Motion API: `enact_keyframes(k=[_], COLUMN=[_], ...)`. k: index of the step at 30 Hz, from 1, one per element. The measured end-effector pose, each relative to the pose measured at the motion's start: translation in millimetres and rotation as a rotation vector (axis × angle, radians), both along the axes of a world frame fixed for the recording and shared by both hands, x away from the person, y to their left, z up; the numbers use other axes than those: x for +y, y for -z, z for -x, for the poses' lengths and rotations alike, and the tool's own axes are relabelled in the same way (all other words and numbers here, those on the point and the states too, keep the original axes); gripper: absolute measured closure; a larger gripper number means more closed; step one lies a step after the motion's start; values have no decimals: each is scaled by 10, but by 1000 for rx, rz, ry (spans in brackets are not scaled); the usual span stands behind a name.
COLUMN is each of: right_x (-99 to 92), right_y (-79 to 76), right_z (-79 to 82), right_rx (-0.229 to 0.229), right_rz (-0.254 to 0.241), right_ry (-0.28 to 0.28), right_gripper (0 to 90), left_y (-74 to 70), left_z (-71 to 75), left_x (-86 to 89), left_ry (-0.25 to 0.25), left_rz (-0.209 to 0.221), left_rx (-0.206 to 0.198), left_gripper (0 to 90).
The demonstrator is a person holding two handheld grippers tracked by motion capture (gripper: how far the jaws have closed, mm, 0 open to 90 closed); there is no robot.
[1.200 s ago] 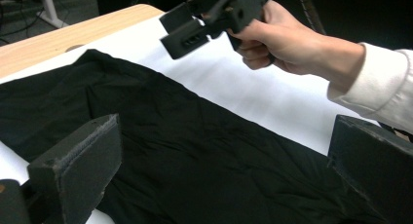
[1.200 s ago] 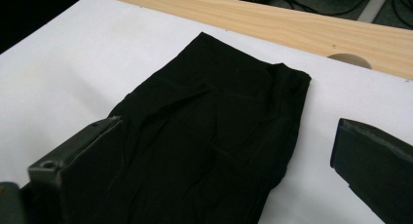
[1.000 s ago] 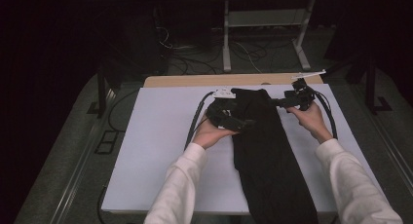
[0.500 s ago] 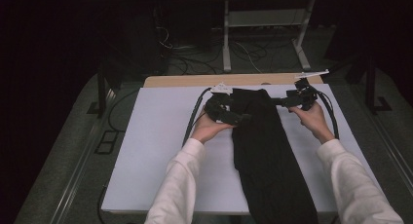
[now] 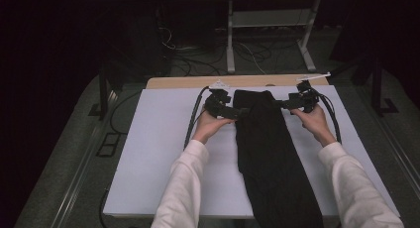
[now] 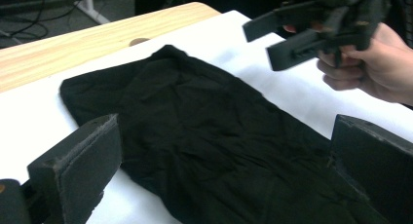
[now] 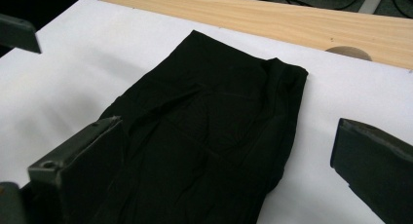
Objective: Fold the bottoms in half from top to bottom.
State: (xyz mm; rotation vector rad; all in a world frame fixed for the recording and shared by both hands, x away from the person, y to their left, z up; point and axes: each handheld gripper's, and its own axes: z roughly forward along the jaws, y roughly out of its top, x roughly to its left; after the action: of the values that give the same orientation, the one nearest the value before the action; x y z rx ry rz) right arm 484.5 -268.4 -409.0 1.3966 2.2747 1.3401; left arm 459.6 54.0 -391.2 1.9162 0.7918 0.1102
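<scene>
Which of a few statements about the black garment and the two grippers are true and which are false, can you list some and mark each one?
1. The black garment lies lengthwise on the white table cover. True.
2. The left gripper is clamped shut on the cloth. False: its jaws stand wide apart, with the cloth between them.
3. The right gripper has open jaws. True.
4. The garment is bright red. False: it is black.
5. A strip of bare wooden tabletop shows beyond the far edge of the cover. True.
6. Both grippers sit at the garment's near end. False: in the high view they flank its far end.
</scene>
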Motion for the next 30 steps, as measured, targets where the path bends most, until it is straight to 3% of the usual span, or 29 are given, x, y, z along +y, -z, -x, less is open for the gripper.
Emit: enact_keyframes(k=[12, 24, 30], right_x=[9, -73, -86], right_y=[116, 241, 292], right_z=[-77, -138, -167], right_rx=[43, 99, 137], right_rz=[14, 22, 9], right_ry=[22, 58, 68], right_gripper=[0, 0, 135], left_y=[261, 432, 508], left_z=[-210, -338, -367], left_x=[83, 79, 62], left_ry=[-102, -138, -149], left_rz=[17, -14, -15], left_rx=[76, 151, 176], left_gripper=[0, 0, 30])
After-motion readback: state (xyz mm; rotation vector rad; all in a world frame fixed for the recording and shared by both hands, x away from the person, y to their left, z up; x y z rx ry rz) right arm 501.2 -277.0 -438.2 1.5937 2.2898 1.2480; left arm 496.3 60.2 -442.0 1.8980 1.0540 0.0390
